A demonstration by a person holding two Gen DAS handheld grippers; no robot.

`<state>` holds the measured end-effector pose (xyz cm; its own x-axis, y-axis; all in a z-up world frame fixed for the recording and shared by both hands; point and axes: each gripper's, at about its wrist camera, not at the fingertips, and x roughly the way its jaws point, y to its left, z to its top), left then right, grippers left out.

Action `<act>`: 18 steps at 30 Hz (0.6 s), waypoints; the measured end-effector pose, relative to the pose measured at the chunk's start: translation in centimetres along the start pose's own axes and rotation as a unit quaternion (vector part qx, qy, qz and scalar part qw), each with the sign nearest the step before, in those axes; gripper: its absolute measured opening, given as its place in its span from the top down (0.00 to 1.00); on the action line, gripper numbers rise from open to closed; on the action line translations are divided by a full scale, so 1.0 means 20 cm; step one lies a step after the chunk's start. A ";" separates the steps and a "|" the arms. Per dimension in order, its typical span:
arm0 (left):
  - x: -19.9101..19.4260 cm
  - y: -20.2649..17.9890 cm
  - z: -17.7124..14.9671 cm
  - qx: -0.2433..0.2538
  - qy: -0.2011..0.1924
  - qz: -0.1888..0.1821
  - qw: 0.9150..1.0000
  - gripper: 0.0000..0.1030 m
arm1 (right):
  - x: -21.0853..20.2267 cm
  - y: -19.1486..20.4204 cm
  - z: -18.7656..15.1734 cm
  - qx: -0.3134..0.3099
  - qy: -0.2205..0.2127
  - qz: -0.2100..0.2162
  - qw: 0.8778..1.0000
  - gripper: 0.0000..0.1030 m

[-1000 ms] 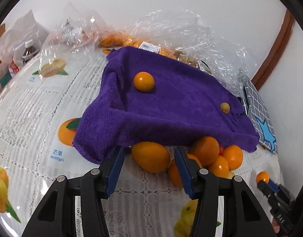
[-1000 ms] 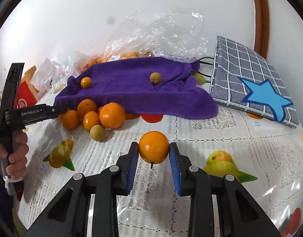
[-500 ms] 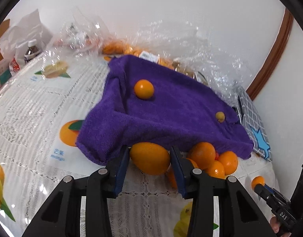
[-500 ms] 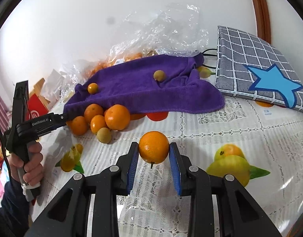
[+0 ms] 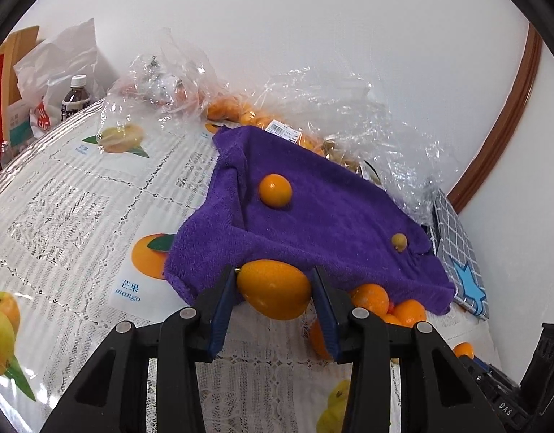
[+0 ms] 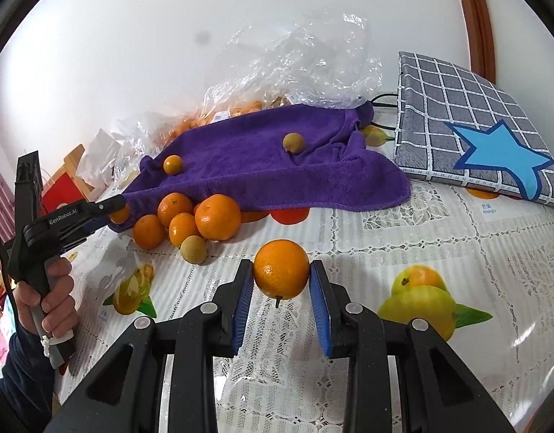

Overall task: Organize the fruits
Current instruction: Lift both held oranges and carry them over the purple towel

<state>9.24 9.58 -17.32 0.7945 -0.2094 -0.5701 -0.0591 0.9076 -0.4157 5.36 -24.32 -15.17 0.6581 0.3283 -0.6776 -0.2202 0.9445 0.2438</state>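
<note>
Two fruits are being sorted: left gripper (image 5: 273, 288) clamping an oval orange kumquat (image 5: 274, 288), right gripper (image 6: 280, 283) clamping a round orange mandarin (image 6: 281, 269), while several loose oranges (image 6: 190, 216) are lying beside the purple towel (image 6: 248, 166).

- Desk (image 6: 439, 238): covered with white lace-pattern cloth bearing printed fruit.
- Purple towel (image 6: 262, 169) spread at rear centre.
- Loose oranges (image 6: 190, 216) clustered against towel's front edge.
- Grey checked cushion (image 6: 468, 126) at right.
- Clear plastic bags (image 5: 161, 83) along wall.
- Bottle (image 5: 74, 95) at far left.

The left gripper (image 5: 273, 290) has closed its fingers on the oval orange fruit (image 5: 274, 288)
</note>
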 end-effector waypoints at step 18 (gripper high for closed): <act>-0.03 0.05 0.02 -0.028 -0.016 -0.006 0.999 0.61 | -0.07 -0.07 0.00 0.026 -0.021 -0.012 0.999 0.70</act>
<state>8.99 10.73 -17.10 0.8137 -0.2086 -0.5426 -0.0816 0.8831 -0.4619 4.71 -26.04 -14.66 0.6925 0.3038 -0.6543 -0.1666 0.9498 0.2647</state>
